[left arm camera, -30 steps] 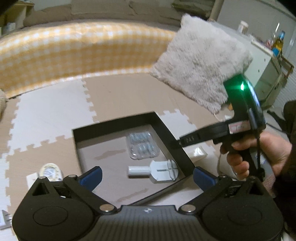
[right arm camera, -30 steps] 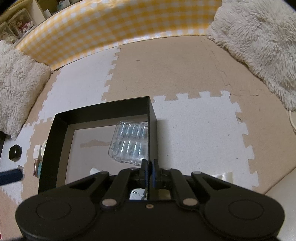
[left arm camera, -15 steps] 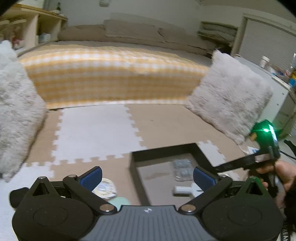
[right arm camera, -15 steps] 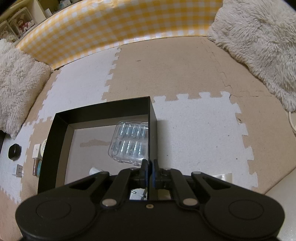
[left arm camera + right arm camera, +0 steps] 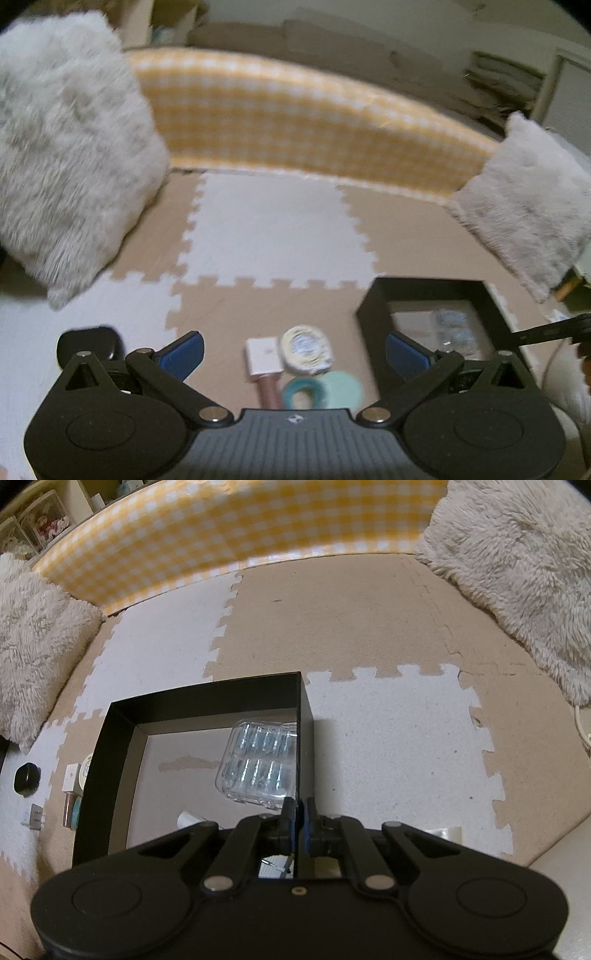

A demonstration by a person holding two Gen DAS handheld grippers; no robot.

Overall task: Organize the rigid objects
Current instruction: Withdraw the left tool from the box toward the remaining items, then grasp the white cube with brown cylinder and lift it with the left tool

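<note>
On the floor mat (image 5: 388, 746), right tool (image 5: 298, 814) clenches the black box (image 5: 305, 716) wall; left tool (image 5: 293, 352) hangs released above small items.

Beige-and-white puzzle mat floor (image 5: 388, 627), yellow gingham bedspread (image 5: 295, 122), fluffy cushions (image 5: 66, 147).

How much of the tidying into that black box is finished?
Partly done. A clear plastic case and a white item already lie in the black box, whose wall the right gripper pinches. The left gripper, open, faces what is left: tape rolls, a white block and others.
</note>
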